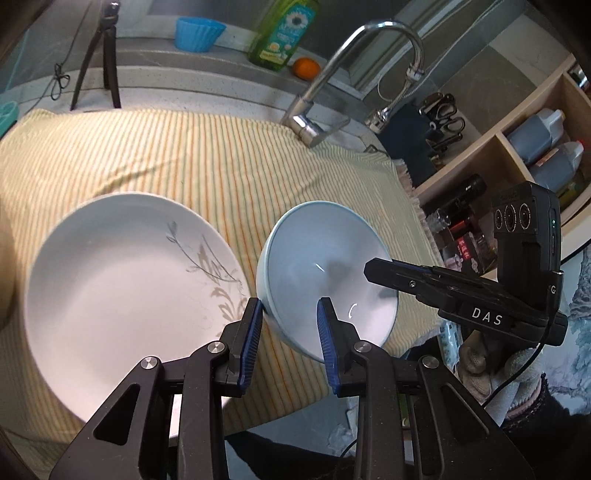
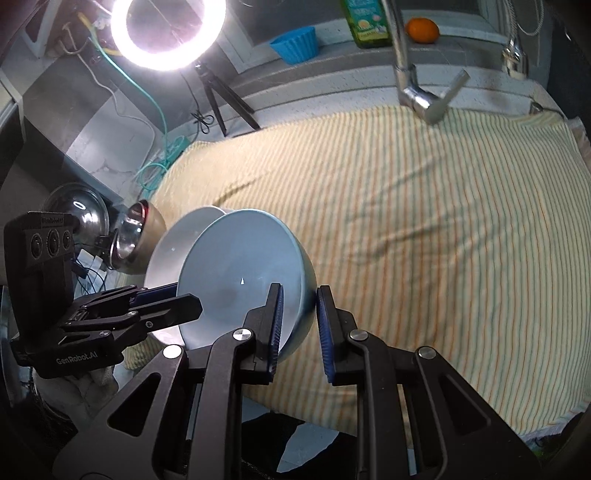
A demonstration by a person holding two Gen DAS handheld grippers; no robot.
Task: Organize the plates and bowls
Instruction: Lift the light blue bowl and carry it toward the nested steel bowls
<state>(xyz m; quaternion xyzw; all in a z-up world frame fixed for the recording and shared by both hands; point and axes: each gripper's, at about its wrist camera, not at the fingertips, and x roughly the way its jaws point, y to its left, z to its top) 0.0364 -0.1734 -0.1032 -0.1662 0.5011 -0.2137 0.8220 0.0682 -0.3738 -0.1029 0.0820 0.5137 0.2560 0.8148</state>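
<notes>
A pale blue bowl (image 1: 325,273) is tilted above the striped cloth, between both grippers. My left gripper (image 1: 290,321) has its jaws around the bowl's near left rim, with a gap showing at the right pad. My right gripper (image 2: 299,310) straddles the bowl's (image 2: 240,280) right rim, its pads close on the wall; it shows in the left wrist view (image 1: 376,269) reaching into the bowl. A white plate with a grey leaf print (image 1: 125,291) lies flat on the cloth left of the bowl, and shows behind the bowl in the right wrist view (image 2: 173,240).
A yellow striped cloth (image 2: 424,229) covers the counter. A chrome faucet (image 1: 332,74) stands at the back, with a blue cup (image 1: 199,33), green soap bottle (image 1: 284,29) and orange (image 1: 306,68) on the ledge. Shelves with bottles (image 1: 546,147) are on the right; metal pots (image 2: 125,236) left.
</notes>
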